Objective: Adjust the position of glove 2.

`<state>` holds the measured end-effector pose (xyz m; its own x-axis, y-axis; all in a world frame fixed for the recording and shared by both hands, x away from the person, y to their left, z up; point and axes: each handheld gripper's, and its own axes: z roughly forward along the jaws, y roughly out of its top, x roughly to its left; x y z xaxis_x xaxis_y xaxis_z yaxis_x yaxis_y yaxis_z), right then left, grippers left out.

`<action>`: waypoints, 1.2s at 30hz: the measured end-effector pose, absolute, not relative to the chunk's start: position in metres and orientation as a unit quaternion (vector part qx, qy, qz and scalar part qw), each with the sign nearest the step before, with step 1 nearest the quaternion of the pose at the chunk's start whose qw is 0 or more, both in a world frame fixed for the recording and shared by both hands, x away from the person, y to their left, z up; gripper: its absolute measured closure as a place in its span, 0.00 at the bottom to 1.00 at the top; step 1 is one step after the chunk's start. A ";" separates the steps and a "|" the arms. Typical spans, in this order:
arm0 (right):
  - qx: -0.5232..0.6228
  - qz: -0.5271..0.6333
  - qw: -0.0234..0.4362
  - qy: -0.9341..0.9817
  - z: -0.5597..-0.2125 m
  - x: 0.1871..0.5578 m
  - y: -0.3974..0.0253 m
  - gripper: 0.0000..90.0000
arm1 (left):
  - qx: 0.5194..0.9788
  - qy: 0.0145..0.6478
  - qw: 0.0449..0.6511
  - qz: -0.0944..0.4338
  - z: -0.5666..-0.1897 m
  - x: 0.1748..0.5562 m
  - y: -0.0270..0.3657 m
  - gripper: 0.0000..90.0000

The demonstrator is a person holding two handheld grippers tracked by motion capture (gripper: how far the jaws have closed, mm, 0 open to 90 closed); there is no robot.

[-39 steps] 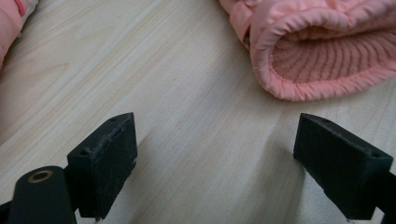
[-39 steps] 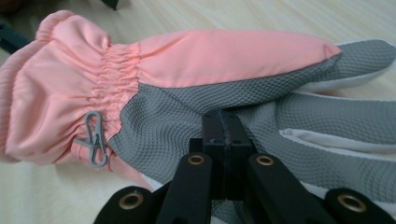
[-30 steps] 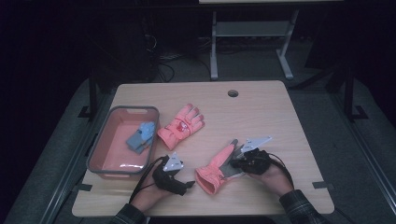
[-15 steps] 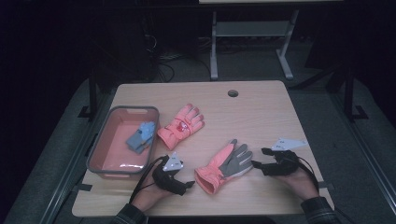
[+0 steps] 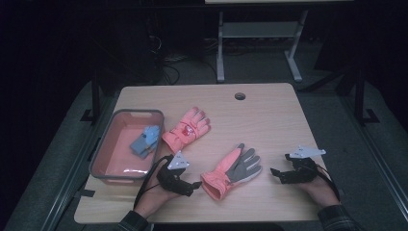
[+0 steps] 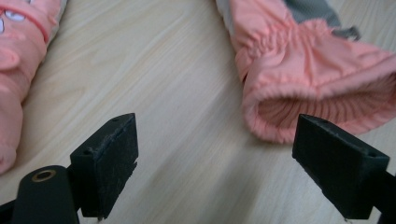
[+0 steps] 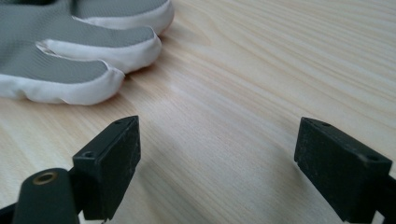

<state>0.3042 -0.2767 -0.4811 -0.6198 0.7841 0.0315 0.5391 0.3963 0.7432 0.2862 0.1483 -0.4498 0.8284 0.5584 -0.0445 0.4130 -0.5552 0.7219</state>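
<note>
The counter [image 5: 269, 115] was pale wood-grain laminate, smooth with a soft sheen. Just ahead of the left gripper [image 6: 215, 172], the coral glove [image 6: 308, 88] was slightly shiny woven cloth, its cuff lined with ribbed knit. Beside the right gripper [image 7: 217, 170], its palm [image 7: 42, 51] looked matt grey mesh, edged in white. Both grippers' pads were matt black, faintly rough plastic.

This looks like a lab or recording room, not a home. A plain wooden bench [image 5: 269, 110] with a cable hole [image 5: 240, 96] stands on grey carpet [image 5: 332, 101] in a darkened space. Behind it are the metal legs of another desk [image 5: 220, 53], with loose cables [image 5: 168, 72] on the floor.
</note>
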 end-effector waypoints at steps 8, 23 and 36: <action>0.407 0.361 0.153 0.825 -0.482 0.305 -0.274 0.14 | 0.867 0.289 0.392 0.102 -0.424 0.300 0.138 0.21; 0.409 0.361 0.152 0.824 -0.482 0.304 -0.274 0.14 | 0.863 0.315 0.367 0.146 -0.415 0.366 0.112 0.34; 0.407 0.362 0.151 0.825 -0.482 0.303 -0.275 0.14 | 0.859 0.365 0.319 0.165 -0.433 0.420 0.113 0.42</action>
<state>0.3034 -0.2749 -0.4820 -0.6222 0.7815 0.0455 0.5627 0.4060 0.7201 0.4203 0.1128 -0.4328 0.6789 0.7326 0.0496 0.5223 -0.5293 0.6686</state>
